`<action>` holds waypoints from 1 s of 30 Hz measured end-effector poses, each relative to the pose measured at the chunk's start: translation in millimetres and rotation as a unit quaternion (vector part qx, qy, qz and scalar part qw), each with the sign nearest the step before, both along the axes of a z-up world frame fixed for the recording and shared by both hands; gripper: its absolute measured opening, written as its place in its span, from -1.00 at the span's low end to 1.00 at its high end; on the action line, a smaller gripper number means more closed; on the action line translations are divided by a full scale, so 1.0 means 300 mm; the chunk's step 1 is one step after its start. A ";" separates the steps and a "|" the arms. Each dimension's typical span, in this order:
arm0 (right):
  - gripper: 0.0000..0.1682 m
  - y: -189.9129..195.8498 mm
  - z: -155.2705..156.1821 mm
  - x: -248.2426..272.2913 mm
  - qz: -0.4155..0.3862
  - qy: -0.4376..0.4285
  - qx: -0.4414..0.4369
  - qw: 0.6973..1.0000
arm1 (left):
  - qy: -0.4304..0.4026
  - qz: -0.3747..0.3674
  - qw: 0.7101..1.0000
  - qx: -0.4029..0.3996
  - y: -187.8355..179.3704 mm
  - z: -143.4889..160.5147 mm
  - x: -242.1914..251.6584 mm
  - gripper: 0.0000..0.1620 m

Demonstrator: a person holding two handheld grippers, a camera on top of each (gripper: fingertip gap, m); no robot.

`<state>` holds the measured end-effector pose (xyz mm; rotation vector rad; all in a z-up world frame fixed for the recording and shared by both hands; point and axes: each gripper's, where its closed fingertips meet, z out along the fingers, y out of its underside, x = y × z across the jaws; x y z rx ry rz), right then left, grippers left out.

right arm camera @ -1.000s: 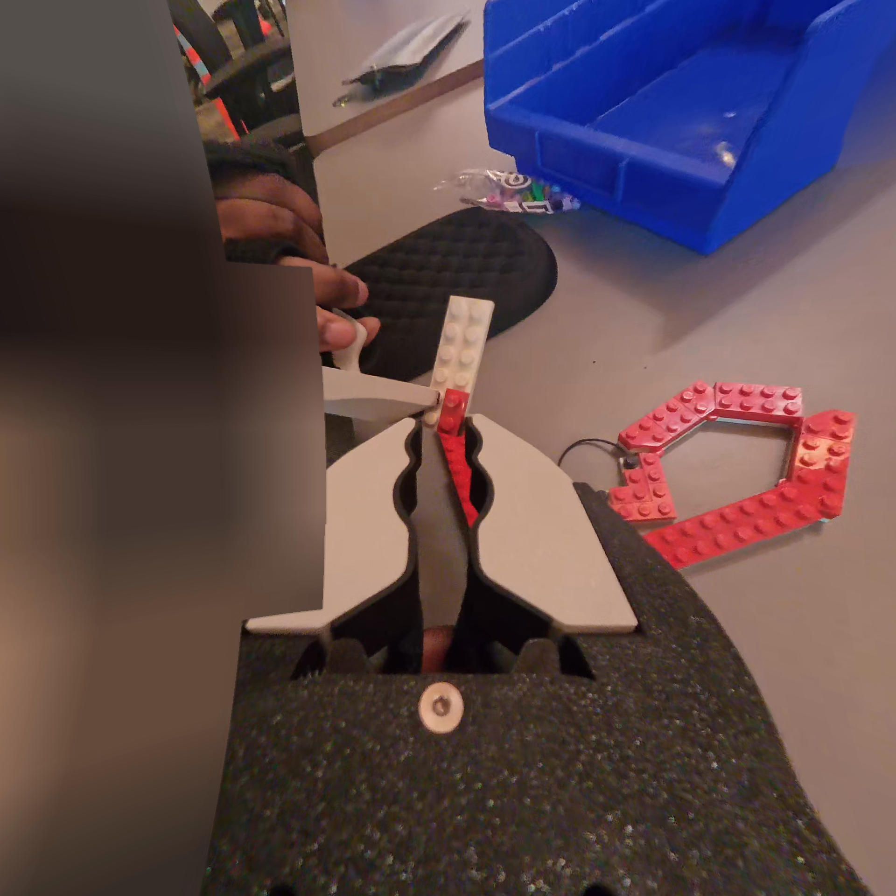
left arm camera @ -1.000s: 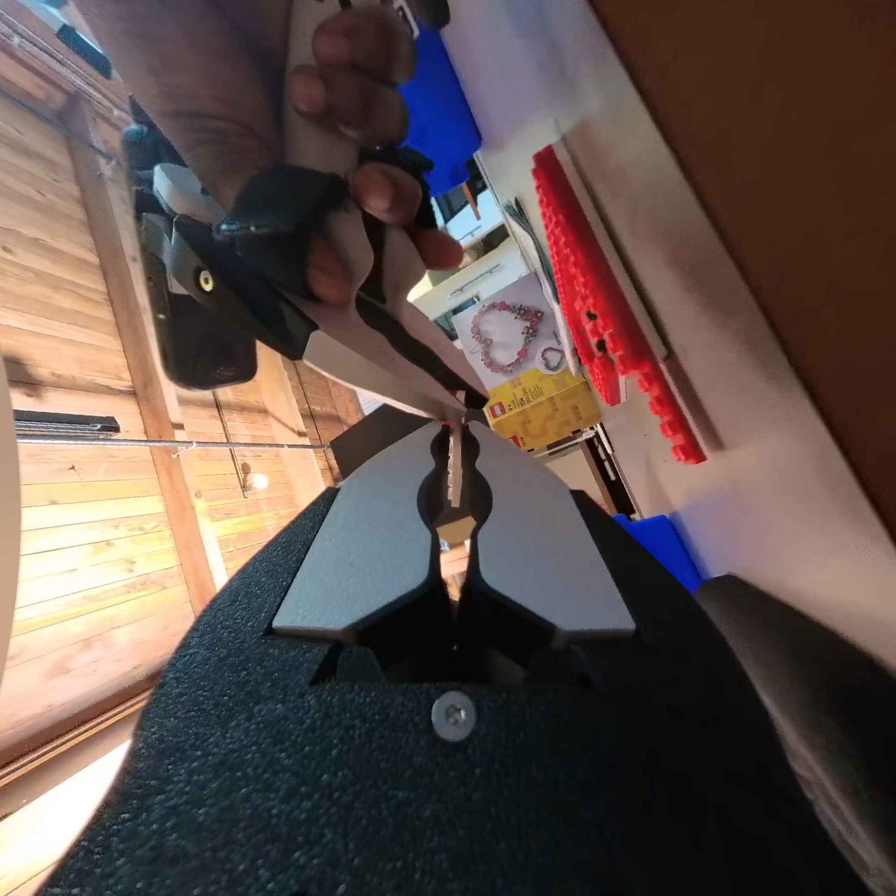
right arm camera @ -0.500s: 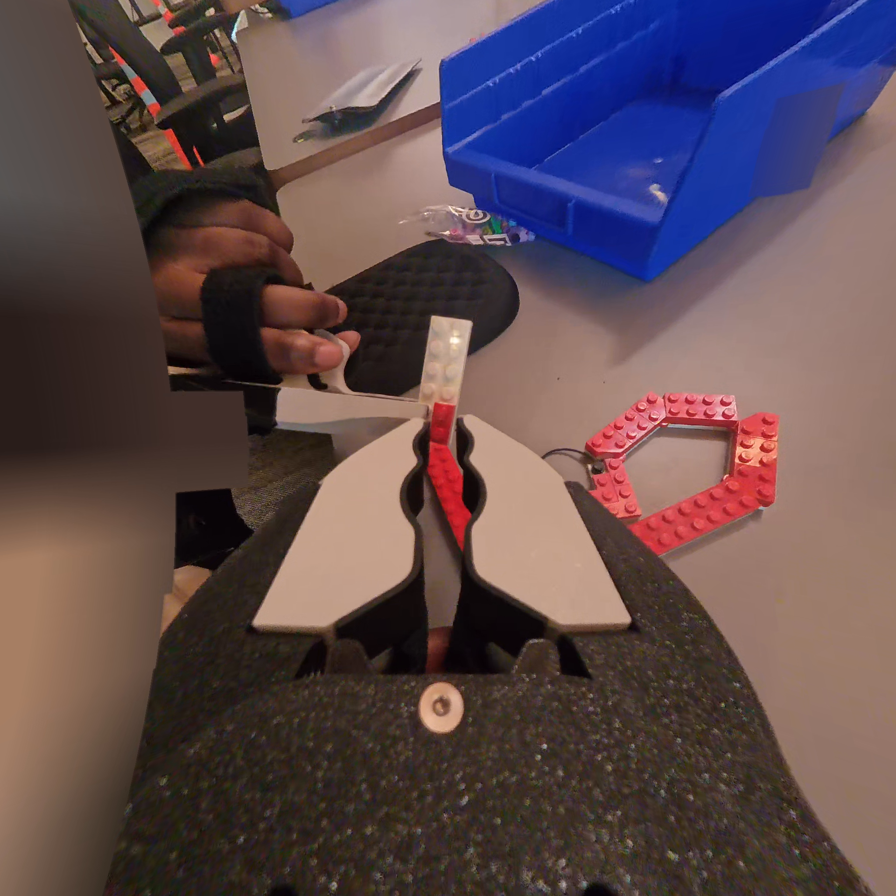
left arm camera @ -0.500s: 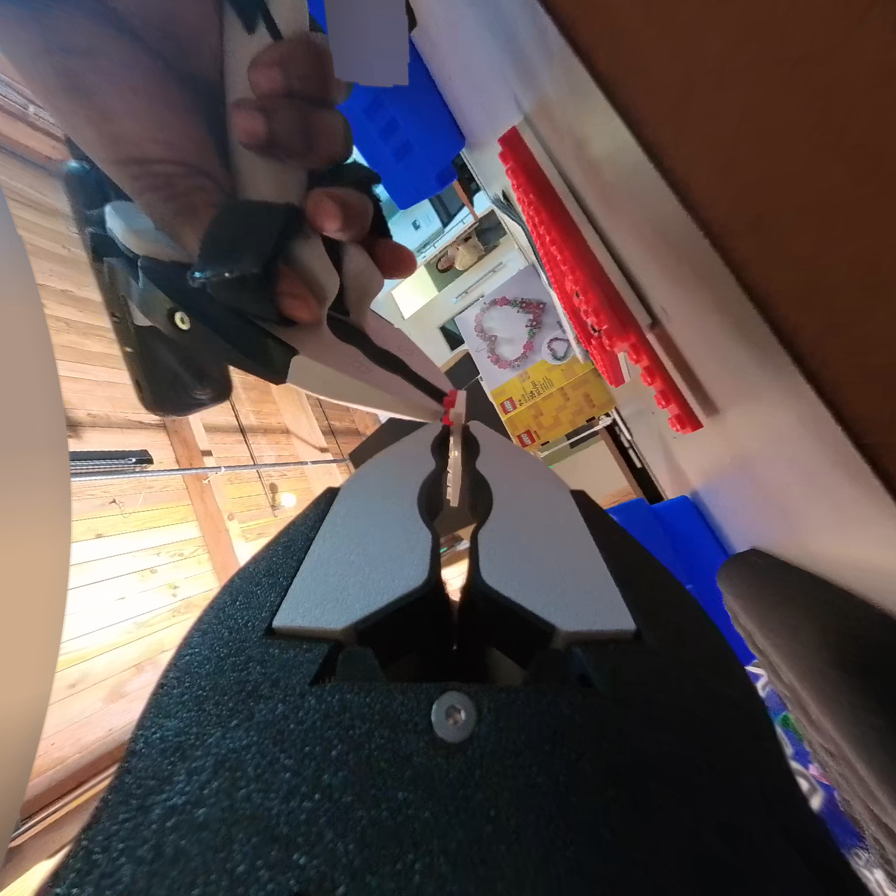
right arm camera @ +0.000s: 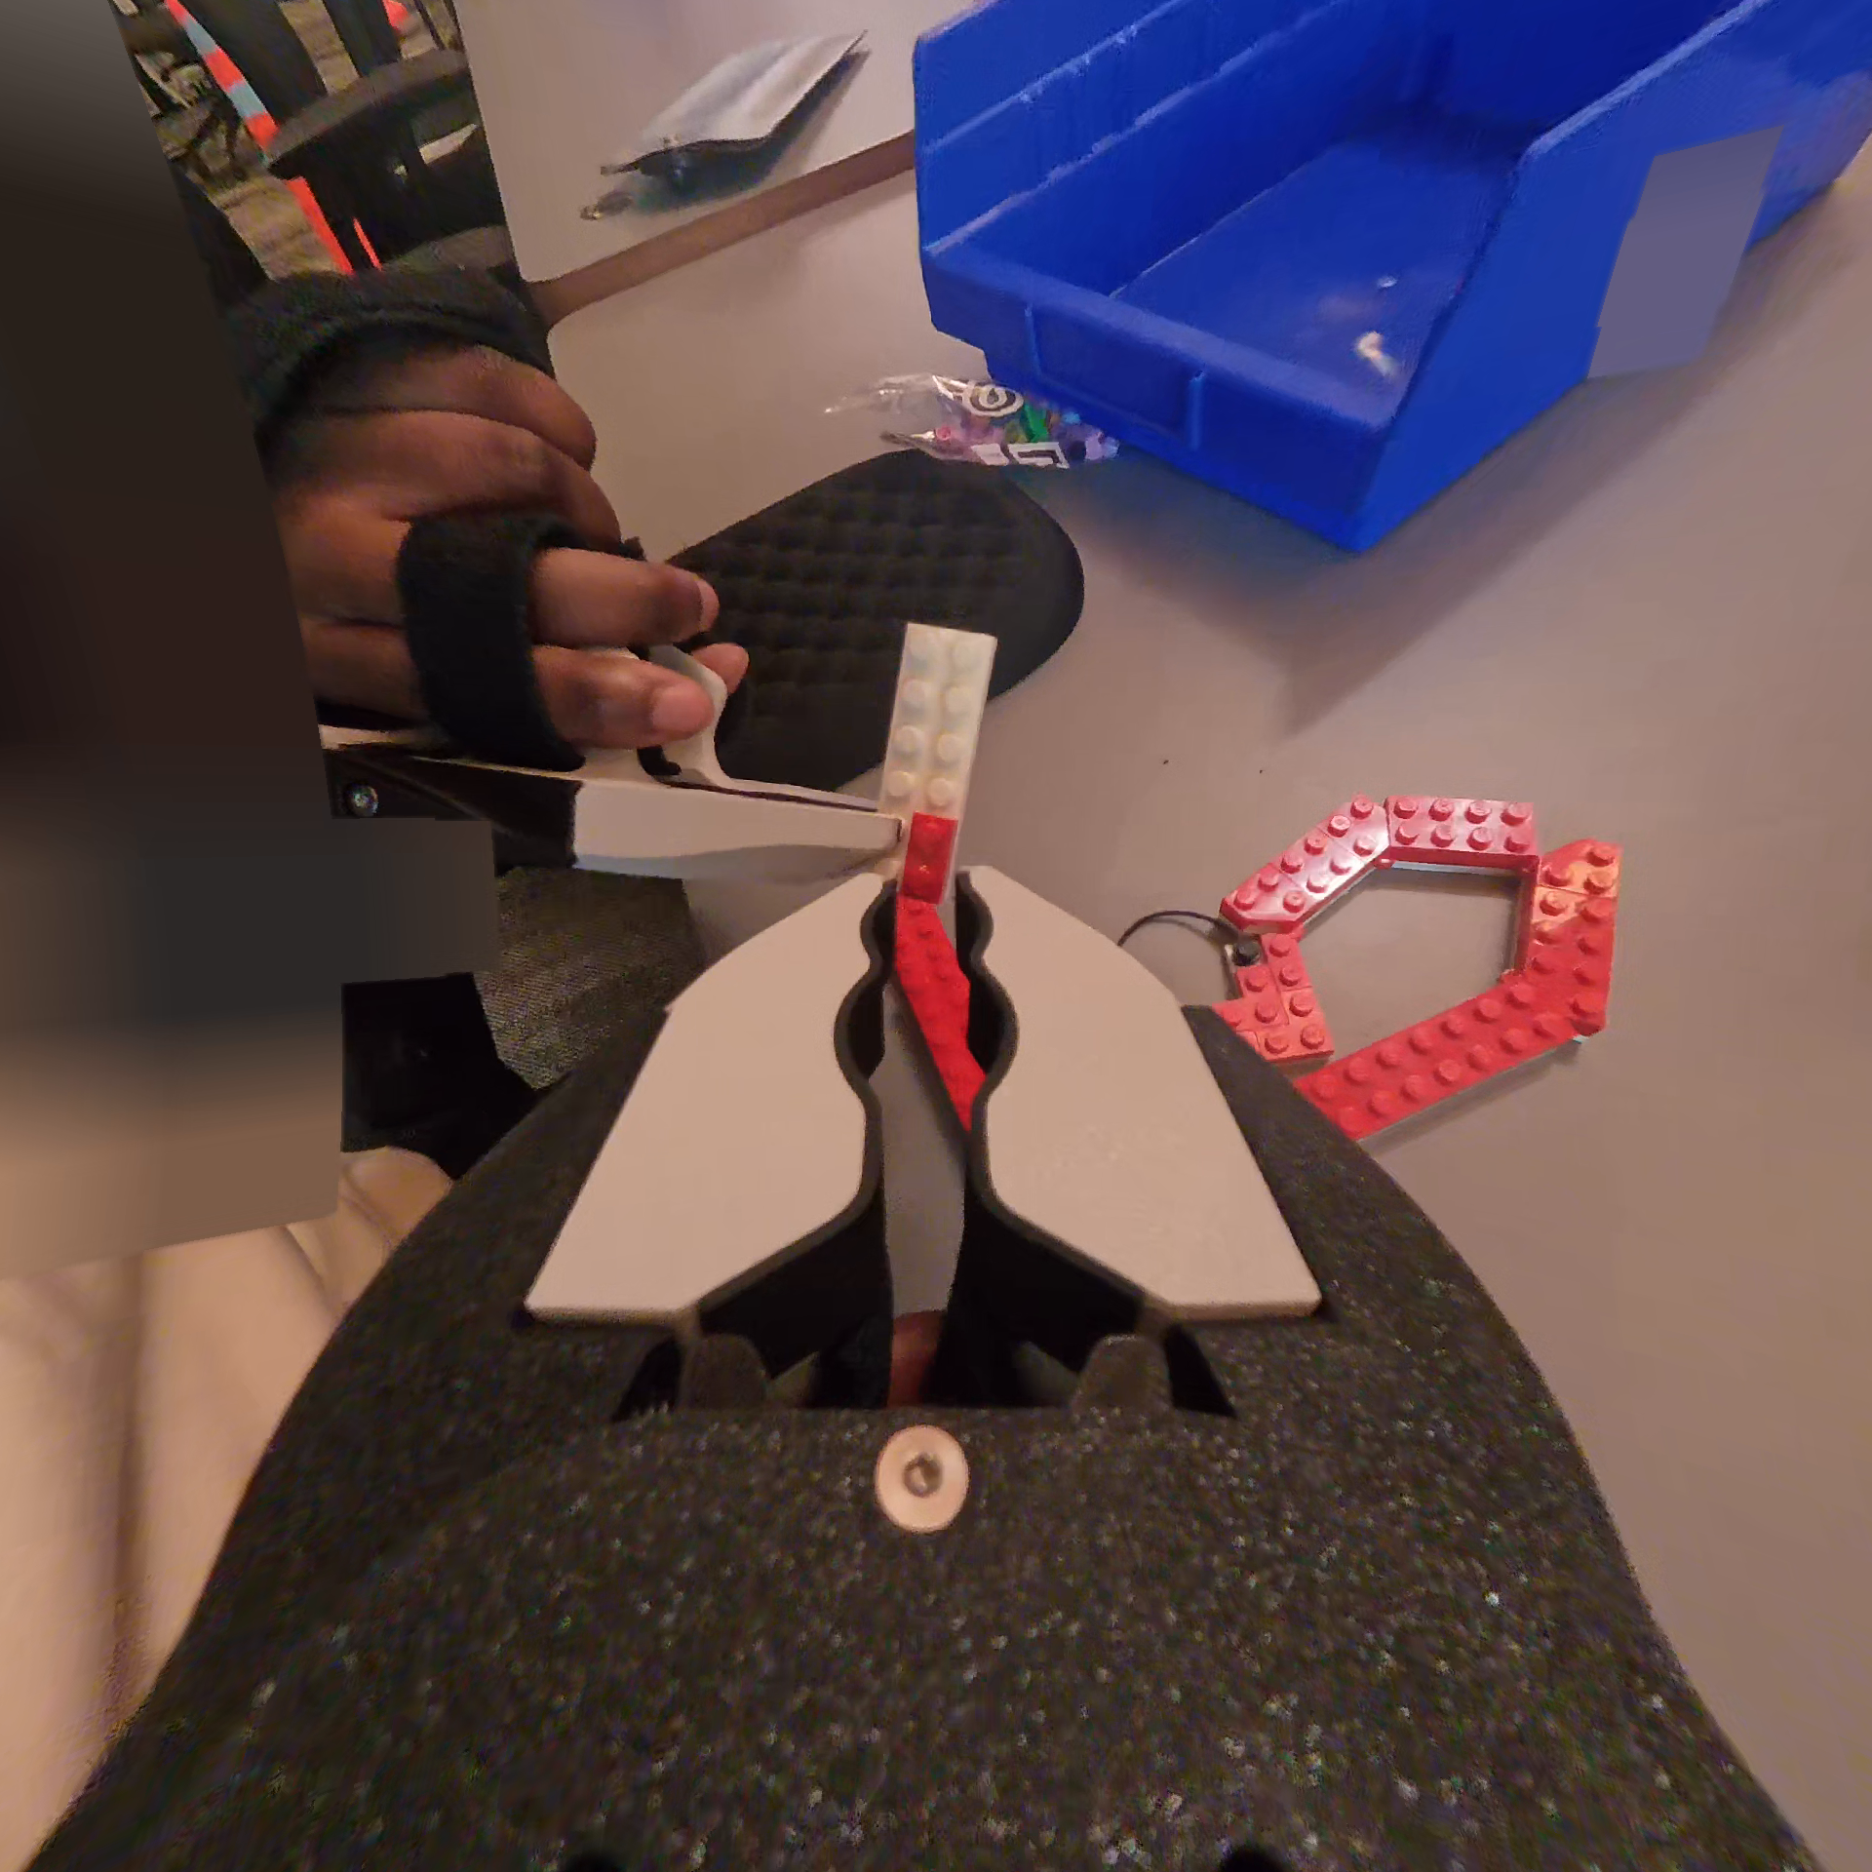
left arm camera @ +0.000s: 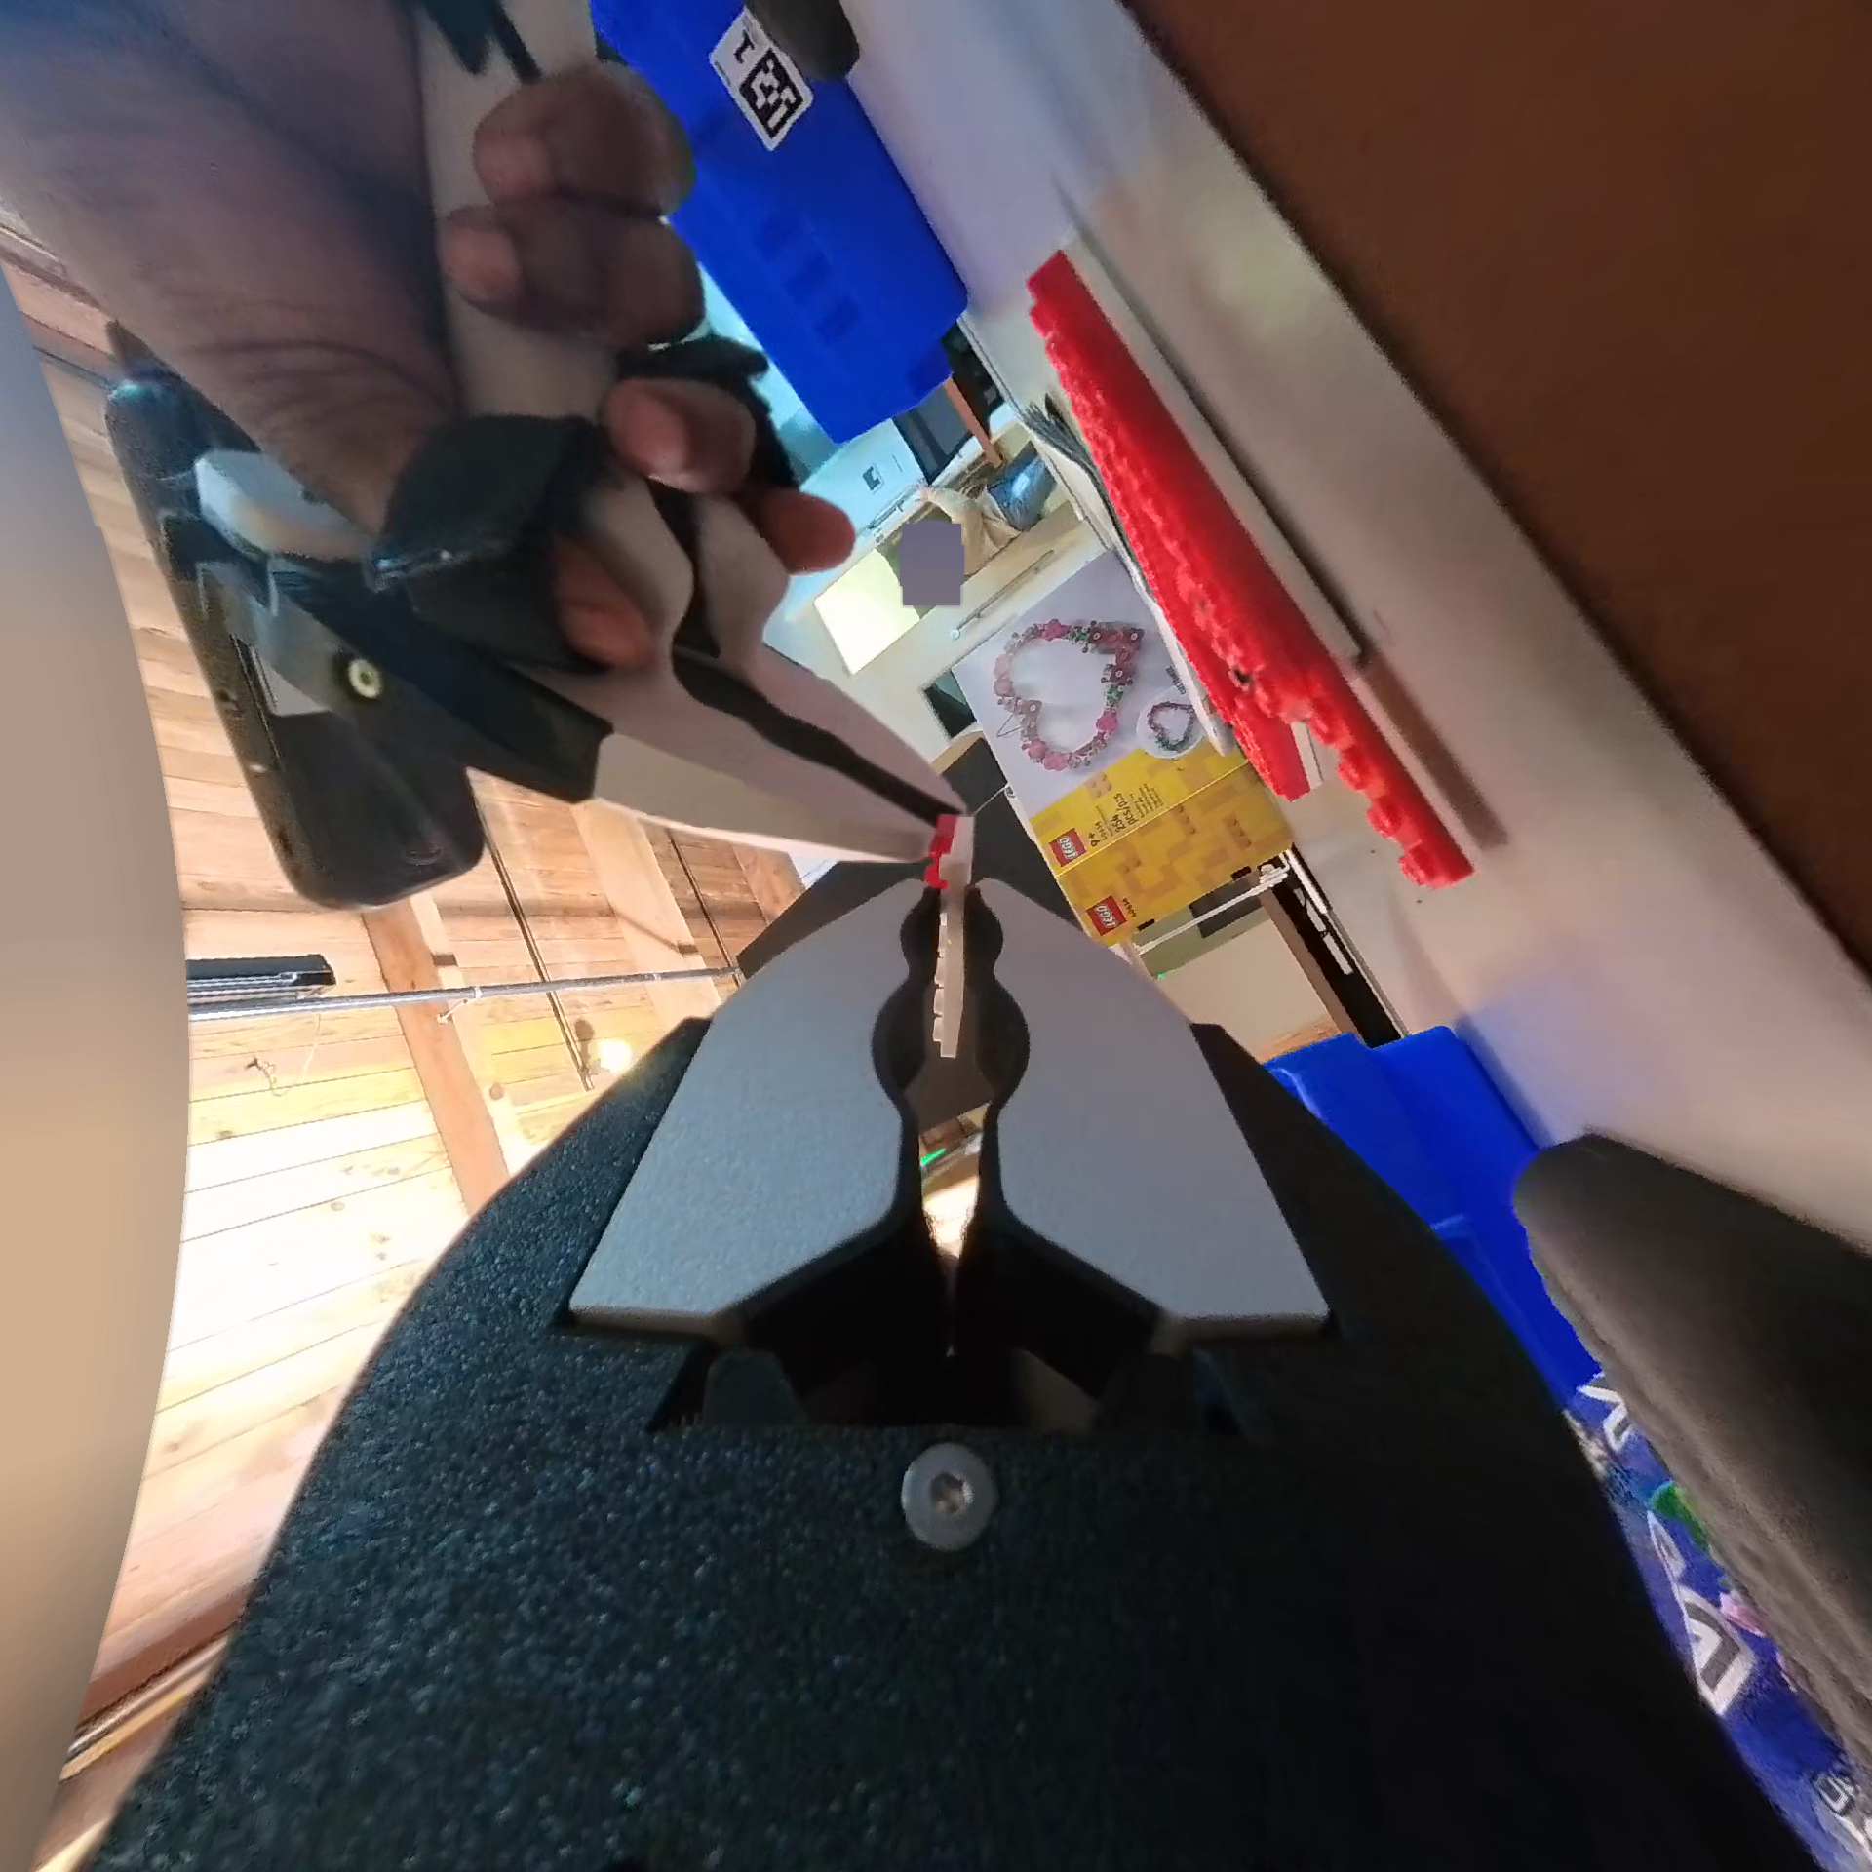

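Observation:
In the right wrist view my right gripper (right arm camera: 927, 883) is shut on a long red studded plate (right arm camera: 937, 978), held above the table. A white studded plate (right arm camera: 937, 719) overlaps the red plate's far end and sticks out beyond it. My left gripper (right arm camera: 891, 823) comes in from the left and is shut on the white plate where the two overlap. In the left wrist view my left gripper (left arm camera: 952, 891) pinches the white plate (left arm camera: 950, 978) edge-on, and the right gripper's tips (left arm camera: 937, 826) hold the red plate's end (left arm camera: 944, 846) against it.
A red ring of joined plates (right arm camera: 1418, 972) lies on the grey table (right arm camera: 1519, 709) to the right. A blue bin (right arm camera: 1317, 253) stands behind it, with a bag of small parts (right arm camera: 993, 420) and a black padded mat (right arm camera: 881, 577). A yellow box (left arm camera: 1155, 841) stands farther off. The tips of both grippers are at nearly the same place.
Both grippers have shifted together with the plates still pinched. The white plate now stands more in line with the red one. The right wrist view has drawn nearer the blue bin.

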<state>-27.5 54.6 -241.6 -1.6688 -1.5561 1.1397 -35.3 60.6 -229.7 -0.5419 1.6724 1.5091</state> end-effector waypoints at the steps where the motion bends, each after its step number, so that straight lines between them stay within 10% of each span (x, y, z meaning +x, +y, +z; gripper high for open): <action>1: -0.87 0.000 -0.005 -0.002 -0.001 -0.004 0.004 1.000 | -0.002 0.003 1.000 0.001 0.000 0.004 0.000 -0.96; 11: -0.91 -0.004 -0.012 -0.004 -0.006 -0.018 0.034 0.999 | -0.004 0.002 1.000 -0.010 -0.005 -0.002 0.008 -0.95; 19: -1.00 0.024 0.017 -0.003 -0.022 0.078 0.223 0.971 | -0.088 0.036 0.990 -0.108 -0.022 -0.070 0.020 -0.95; 30: -0.88 -0.002 -0.020 -0.002 0.077 0.031 0.047 0.995 | -0.024 0.035 0.998 -0.052 -0.016 -0.067 -0.012 -0.95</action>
